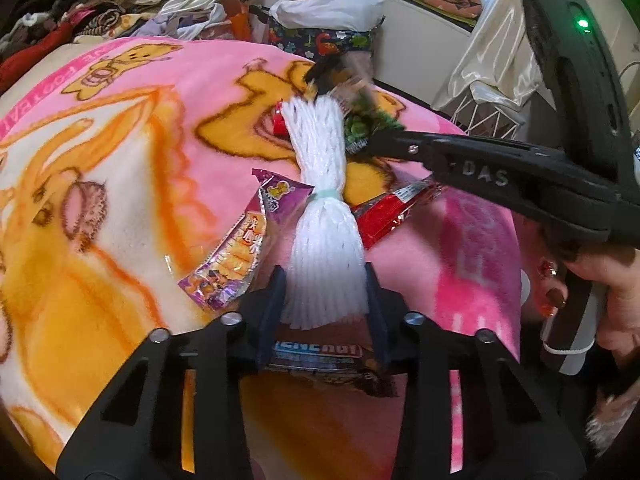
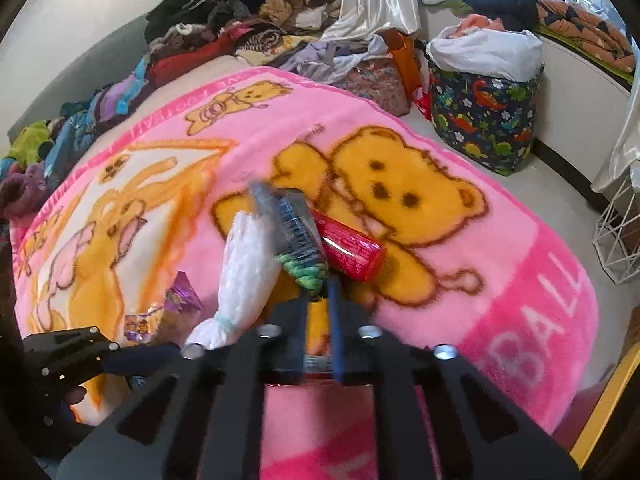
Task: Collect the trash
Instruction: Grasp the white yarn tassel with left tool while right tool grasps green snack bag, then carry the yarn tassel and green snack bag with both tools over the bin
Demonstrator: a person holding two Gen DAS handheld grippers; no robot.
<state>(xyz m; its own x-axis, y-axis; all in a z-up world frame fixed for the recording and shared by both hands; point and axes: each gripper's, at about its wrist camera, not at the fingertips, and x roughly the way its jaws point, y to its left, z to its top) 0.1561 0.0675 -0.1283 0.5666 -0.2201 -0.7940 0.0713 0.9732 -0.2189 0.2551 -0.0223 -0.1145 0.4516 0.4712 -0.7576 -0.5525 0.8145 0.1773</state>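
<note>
A white foam net sleeve [image 1: 322, 200] lies on the pink bear blanket [image 1: 120, 152]; it also shows in the right wrist view [image 2: 248, 272]. My left gripper [image 1: 326, 276] is open, its fingers on either side of the sleeve's near end. A purple snack wrapper [image 1: 236, 248] lies left of it, a red wrapper [image 1: 390, 212] right, a dark bar wrapper [image 1: 320, 364] beneath. My right gripper [image 2: 320, 292] is shut on a green and black wrapper [image 2: 298, 240], lifted and blurred. A red packet [image 2: 348, 248] lies beside it.
A dinosaur-print fabric bin [image 2: 484, 120] with a white bag stands beyond the blanket. Piled clothes [image 2: 240, 20] line the far left. A white wire basket [image 2: 620, 236] stands at the right. The pink blanket [image 2: 440, 160] covers the surface.
</note>
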